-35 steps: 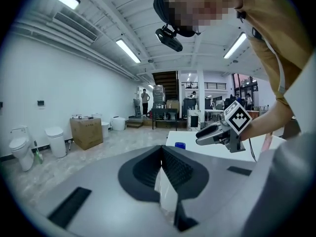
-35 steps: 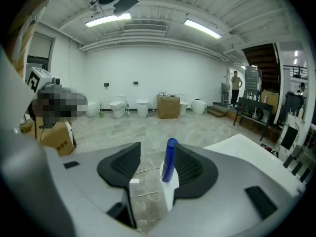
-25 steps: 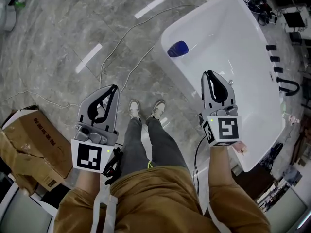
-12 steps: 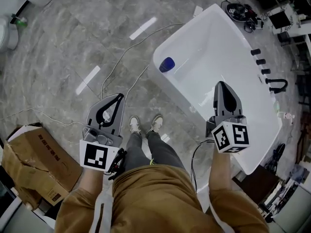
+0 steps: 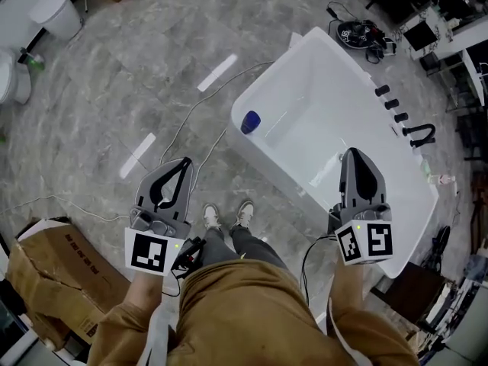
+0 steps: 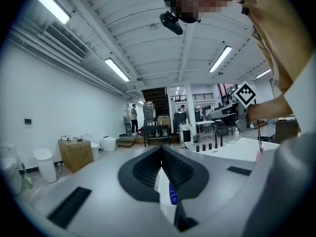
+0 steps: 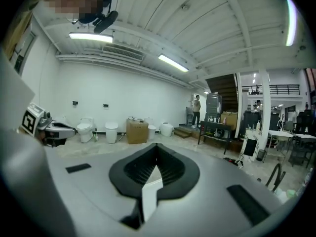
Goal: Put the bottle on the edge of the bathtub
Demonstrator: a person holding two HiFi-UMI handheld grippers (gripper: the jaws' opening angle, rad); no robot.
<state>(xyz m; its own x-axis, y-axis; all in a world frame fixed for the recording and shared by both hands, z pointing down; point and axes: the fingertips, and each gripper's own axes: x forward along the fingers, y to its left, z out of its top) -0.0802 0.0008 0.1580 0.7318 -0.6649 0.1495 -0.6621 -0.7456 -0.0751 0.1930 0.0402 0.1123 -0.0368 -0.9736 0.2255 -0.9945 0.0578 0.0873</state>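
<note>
The blue bottle (image 5: 250, 121) stands on the near left corner of the white bathtub's (image 5: 328, 97) rim. Neither gripper touches it. My left gripper (image 5: 184, 161) hovers over the grey floor, short of the tub and left of it, its jaws shut with nothing in them. My right gripper (image 5: 352, 152) hangs above the tub's near side, shut and empty. In the left gripper view the jaw tips (image 6: 161, 147) meet, and the bottle (image 6: 172, 193) shows small through the gap below them. The right gripper view shows its tips (image 7: 157, 146) pressed together, pointing across the room.
Black taps (image 5: 393, 105) line the tub's far rim. A cable (image 5: 191, 113) trails across the marble floor. A torn cardboard box (image 5: 46, 273) lies at lower left. A toilet (image 5: 11, 78) and a white bin (image 5: 57, 14) stand at upper left. My own shoes (image 5: 225, 216) are between the grippers.
The right gripper's jaws closed from a small gap to fully shut. Both grippers rose and the tub with the bottle now looks smaller and farther below.
</note>
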